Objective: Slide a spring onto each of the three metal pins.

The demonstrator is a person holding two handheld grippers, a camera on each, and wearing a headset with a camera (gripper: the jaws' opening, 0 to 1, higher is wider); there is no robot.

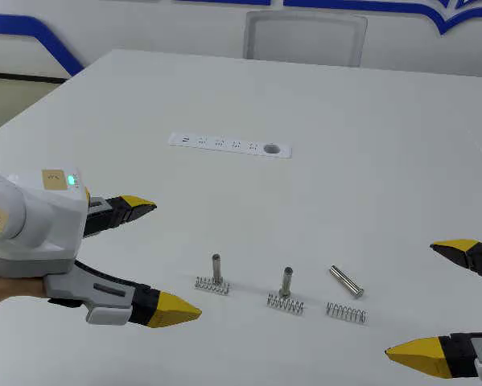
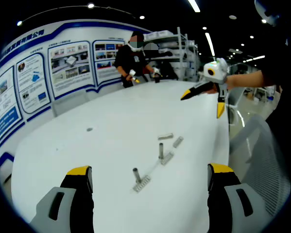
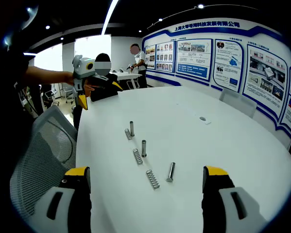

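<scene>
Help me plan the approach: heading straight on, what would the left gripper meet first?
Probably the nearest upright pin and the spring at its foot, unless the left gripper passes above them.

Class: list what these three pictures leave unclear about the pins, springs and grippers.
- Head view: the right edge cuts off the right gripper behind its jaw tips.
- Left gripper view: the springs are too small to count coils.
- Every view: what keeps the two upright pins standing is too small to tell.
</scene>
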